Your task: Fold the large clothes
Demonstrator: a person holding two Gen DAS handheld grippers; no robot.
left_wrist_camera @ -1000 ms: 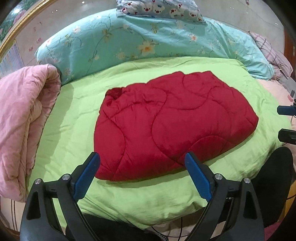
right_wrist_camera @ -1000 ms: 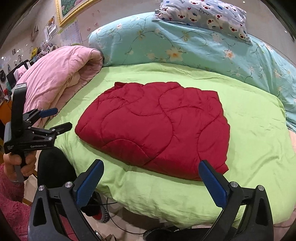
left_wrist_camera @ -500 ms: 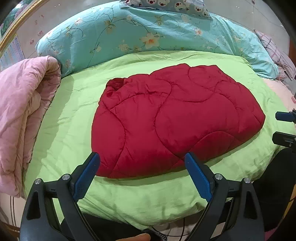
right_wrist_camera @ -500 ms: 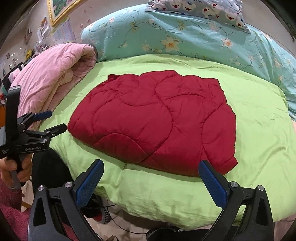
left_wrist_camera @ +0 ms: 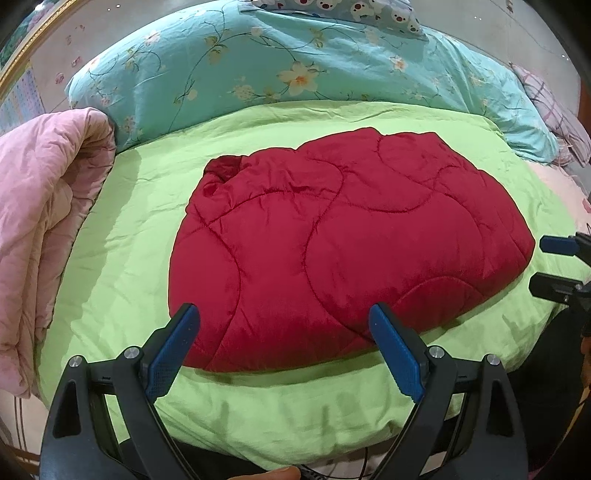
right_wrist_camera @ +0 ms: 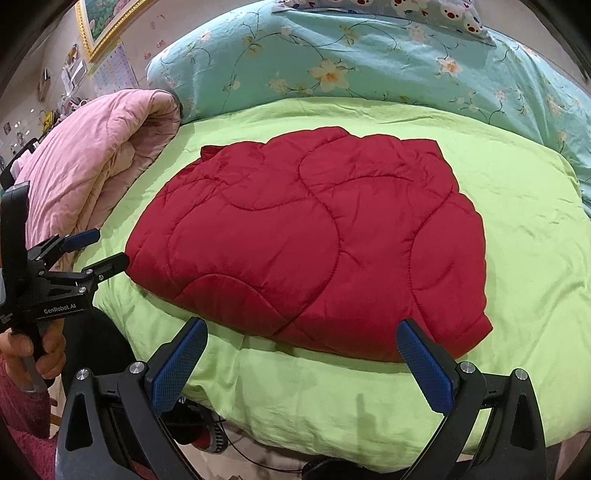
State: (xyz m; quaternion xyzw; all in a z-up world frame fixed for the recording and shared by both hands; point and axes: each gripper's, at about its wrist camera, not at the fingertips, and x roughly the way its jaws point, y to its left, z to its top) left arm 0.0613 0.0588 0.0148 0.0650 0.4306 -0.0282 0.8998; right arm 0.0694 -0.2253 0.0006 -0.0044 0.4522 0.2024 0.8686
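A red quilted garment [left_wrist_camera: 332,251] lies folded flat in the middle of the lime green bed cover [left_wrist_camera: 122,258]; it also shows in the right wrist view [right_wrist_camera: 314,243]. My left gripper [left_wrist_camera: 284,314] is open and empty, hovering just short of the garment's near left edge; it shows from the side in the right wrist view [right_wrist_camera: 98,251]. My right gripper [right_wrist_camera: 301,332] is open and empty, just short of the garment's near right edge; it shows at the right edge of the left wrist view [left_wrist_camera: 550,264].
A rolled pink quilt [right_wrist_camera: 92,162] lies along the left side of the bed. A turquoise floral duvet [left_wrist_camera: 295,66] is piled at the back, with a bear-print pillow [right_wrist_camera: 424,11] on top. The green cover [right_wrist_camera: 517,206] drops off at the near edge.
Both grippers have moved forward toward the bed, so the red garment looks larger and closer. Both stay open. The garment has not moved.
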